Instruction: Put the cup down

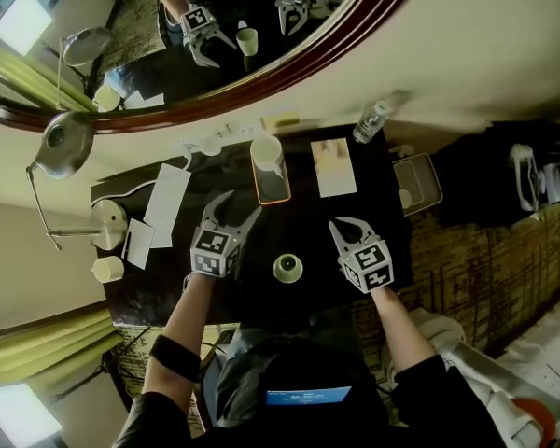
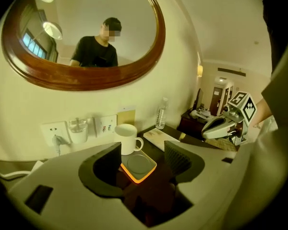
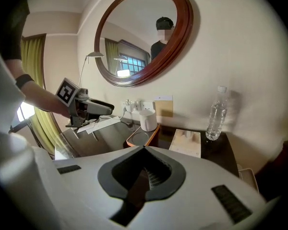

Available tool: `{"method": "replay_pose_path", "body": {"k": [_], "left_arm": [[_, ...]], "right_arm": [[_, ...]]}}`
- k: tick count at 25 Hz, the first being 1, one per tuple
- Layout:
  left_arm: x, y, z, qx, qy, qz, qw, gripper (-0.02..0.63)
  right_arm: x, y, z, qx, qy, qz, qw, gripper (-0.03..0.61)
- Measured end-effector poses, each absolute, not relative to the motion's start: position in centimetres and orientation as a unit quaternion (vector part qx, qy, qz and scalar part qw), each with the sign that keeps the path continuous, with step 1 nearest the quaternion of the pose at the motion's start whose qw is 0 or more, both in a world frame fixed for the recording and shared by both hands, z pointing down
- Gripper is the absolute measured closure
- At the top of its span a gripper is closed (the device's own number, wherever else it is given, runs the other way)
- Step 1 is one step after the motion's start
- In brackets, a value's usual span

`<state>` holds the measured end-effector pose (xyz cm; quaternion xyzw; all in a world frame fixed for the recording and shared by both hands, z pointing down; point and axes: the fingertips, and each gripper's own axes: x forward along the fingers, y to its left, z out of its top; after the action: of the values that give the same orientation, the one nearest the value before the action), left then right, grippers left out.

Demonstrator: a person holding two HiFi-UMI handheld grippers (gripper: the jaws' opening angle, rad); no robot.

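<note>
Closest to the head camera, the person's forearms [image 1: 182, 315] are reaching out over the dark table [image 1: 303, 236]. At 9 o'clock a lamp [image 1: 63, 143] is leaning over some papers [image 1: 166, 203].

Next, the left gripper [image 1: 241, 205] is hovering released, its jaws spread apart, and nothing is sitting between the pads. The cup [image 1: 267, 152], a white mug, is standing at 1 o'clock from that gripper, on the far end of an orange-rimmed tray [image 2: 129, 175]. It is sitting upright, its long axis running vertically and its mouth facing up. In the left gripper view its handle is pointing toward 3 o'clock. I cannot tell what it is holding. At its near end the tray is also carrying a round pale disc [image 2: 139, 165].

A small pale bowl [image 1: 287, 268] is sitting at the table's 6 o'clock edge, between the two grippers. Further right, a booklet [image 1: 333, 166] is lying flat, and a water bottle [image 1: 371, 121] is standing at 1 o'clock. The right gripper [image 1: 340, 224] is hanging clenched, gripping nothing.
</note>
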<state>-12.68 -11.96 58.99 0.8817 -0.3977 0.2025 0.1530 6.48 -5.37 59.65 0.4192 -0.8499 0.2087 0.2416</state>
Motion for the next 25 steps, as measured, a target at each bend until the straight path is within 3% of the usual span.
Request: {"method": "replay_pose_path", "body": {"k": [3,8,12,25], "left_arm": [[-11.3,-14.0,57.7,0.888,-0.376,0.216,0.154,0.251],[-10.8,-17.8,60.3,0.905,-0.338,0.222,0.134,0.189],[-10.1,-20.1,61.8,0.913,-0.313,0.227,0.128,0.161],[-9.5,-25.1,66.9,0.934,-0.26,0.226,0.087,0.161]], "right_arm": [[6.3,-5.7,60.8,0.425,-0.847,0.218,0.234,0.566],[5.6,-6.7,62.4,0.432,-0.844,0.226,0.223,0.566],[5.0,-7.3,63.6,0.435,-0.844,0.229,0.214,0.566],[5.7,-7.8,66.2,0.449,-0.834,0.242,0.209,0.566]]}}
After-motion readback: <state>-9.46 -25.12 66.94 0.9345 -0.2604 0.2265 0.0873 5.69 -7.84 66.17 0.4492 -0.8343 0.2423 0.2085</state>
